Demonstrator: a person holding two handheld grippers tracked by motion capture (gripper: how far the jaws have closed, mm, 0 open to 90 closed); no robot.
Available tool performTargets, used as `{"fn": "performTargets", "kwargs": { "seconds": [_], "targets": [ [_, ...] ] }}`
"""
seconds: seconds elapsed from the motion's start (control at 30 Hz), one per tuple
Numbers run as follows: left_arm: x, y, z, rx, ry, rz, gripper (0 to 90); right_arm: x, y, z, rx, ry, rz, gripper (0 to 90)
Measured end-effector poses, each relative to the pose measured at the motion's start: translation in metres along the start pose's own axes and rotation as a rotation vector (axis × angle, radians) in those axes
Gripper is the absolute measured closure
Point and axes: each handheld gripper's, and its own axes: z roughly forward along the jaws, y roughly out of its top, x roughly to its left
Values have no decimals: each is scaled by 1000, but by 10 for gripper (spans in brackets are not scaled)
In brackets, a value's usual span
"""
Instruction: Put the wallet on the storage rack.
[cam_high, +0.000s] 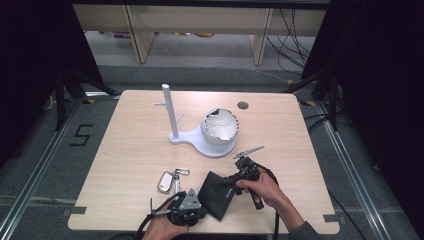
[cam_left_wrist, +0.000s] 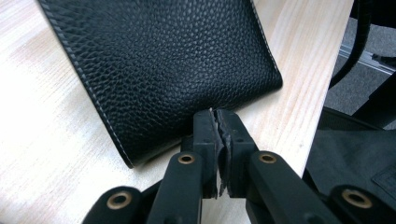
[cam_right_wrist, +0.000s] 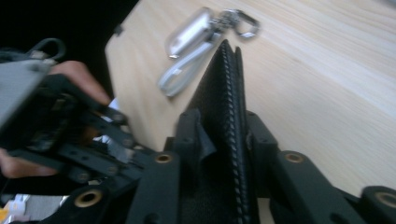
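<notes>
A black leather pouch (cam_high: 216, 195) lies near the front edge of a pale wooden bench (cam_high: 130, 145), gripped from two sides. The right tongs (cam_right_wrist: 223, 126) are clamped on its stitched edge; the left tongs (cam_left_wrist: 217, 122) are pressed together at its corner, and whether they pinch leather cannot be told. A silver key fob (cam_high: 165, 181) lies just beside it. Farther back stands a white stand (cam_high: 172, 120) with a bowl (cam_high: 219, 125).
</notes>
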Motion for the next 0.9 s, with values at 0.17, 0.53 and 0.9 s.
{"fn": "performTargets", "kwargs": {
  "seconds": [0.17, 0.53, 0.9],
  "targets": [
    [1, 0, -1, 2, 14, 1, 823, 13, 3, -2, -12, 10, -69, 780],
    [-2, 4, -15, -68, 6, -14, 588, 20, 3, -7, -34, 19, -102, 791],
    [2, -4, -41, -69, 88, 14, 351, 26, 9, -25, -109, -10, -140, 791]
  ]
}}
